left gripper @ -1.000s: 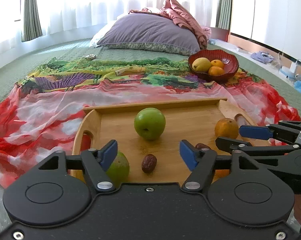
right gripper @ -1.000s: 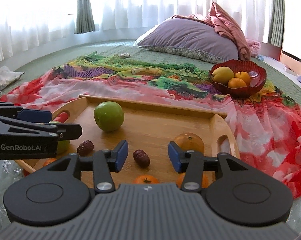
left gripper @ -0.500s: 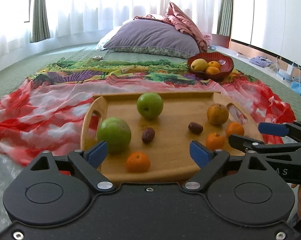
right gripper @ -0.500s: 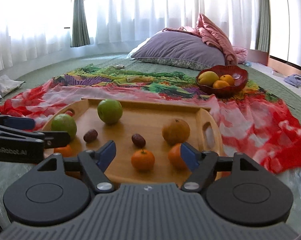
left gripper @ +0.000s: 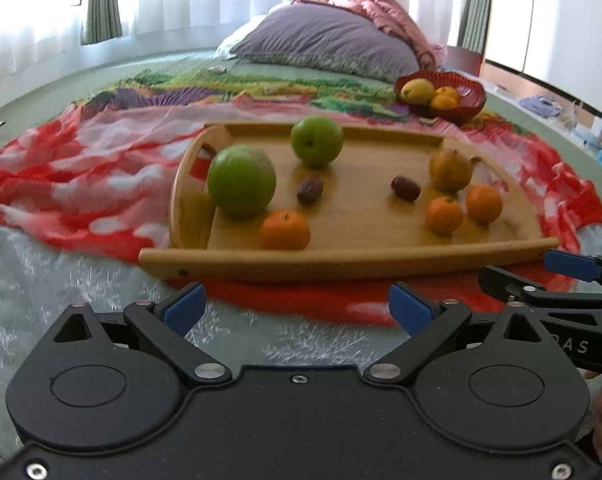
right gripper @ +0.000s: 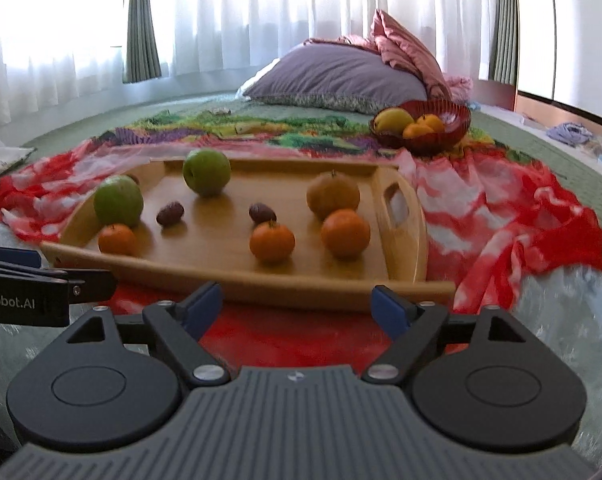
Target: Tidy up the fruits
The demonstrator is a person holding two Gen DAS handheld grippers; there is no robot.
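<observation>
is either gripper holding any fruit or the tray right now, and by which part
Nothing is held. The left gripper and right gripper are both opening with nothing between their fingers, short of the wooden tray and its fruit.

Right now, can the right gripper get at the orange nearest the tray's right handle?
Probably yes: the right gripper, empty with jaws opening, faces that orange; only the tray's low front rim lies between.

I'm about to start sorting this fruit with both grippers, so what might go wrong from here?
The round green apple and tangerines lie loose on the wooden tray; a nudge may roll them. The tray sits on a rumpled red cloth and may shift. The small dates may slip from a gripper.
</observation>
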